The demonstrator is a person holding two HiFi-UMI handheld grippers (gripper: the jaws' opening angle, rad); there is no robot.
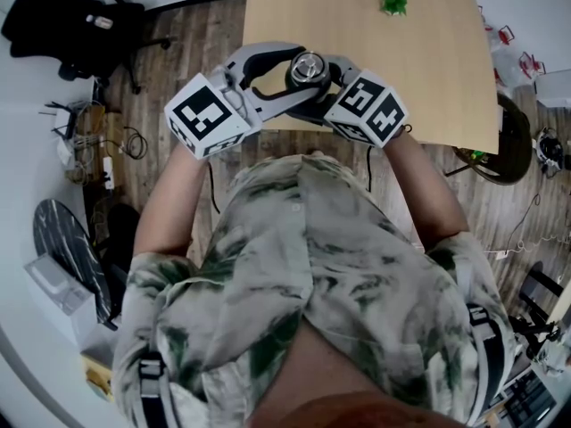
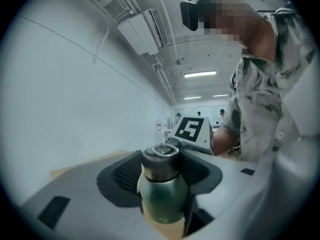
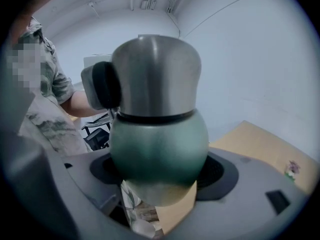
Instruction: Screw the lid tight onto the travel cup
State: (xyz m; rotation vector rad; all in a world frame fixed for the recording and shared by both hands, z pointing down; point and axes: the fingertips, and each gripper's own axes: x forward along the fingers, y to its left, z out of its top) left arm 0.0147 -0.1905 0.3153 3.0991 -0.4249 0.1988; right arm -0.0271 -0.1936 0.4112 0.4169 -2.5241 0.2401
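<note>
Both tongs meet on the travel cup (image 1: 309,68), which is held up in front of the person at the near edge of the desk (image 1: 357,25), apparently lifted off its top. On the left, the left tongs (image 1: 287,75), with their marker cube (image 1: 207,114) nearest the person, are clamped high on the cup. In the left gripper view the dark pads (image 2: 125,176) press either side of the steel lid (image 2: 161,163). In the right gripper view one of those pads (image 3: 105,86) can be seen against the lid's side.

In the middle, the lid sits level on the green body (image 3: 159,144). Only a thin dark ring (image 3: 155,118) shows at the joint, and no thread is visible, so the lid looks already placed and at least partly screwed down.

On the right, the right tongs (image 1: 332,82) are closed round the rounded green body lower down. Their ribbed pads (image 3: 215,171) sit on both sides of it, so one tool holds the body and the other holds the lid.

By this reading the task is in its late part. The lid is on and gripped for turning, and what remains is the last tightening twist and then letting go. Whether the lid is already fully tight cannot be judged from these views.
</note>
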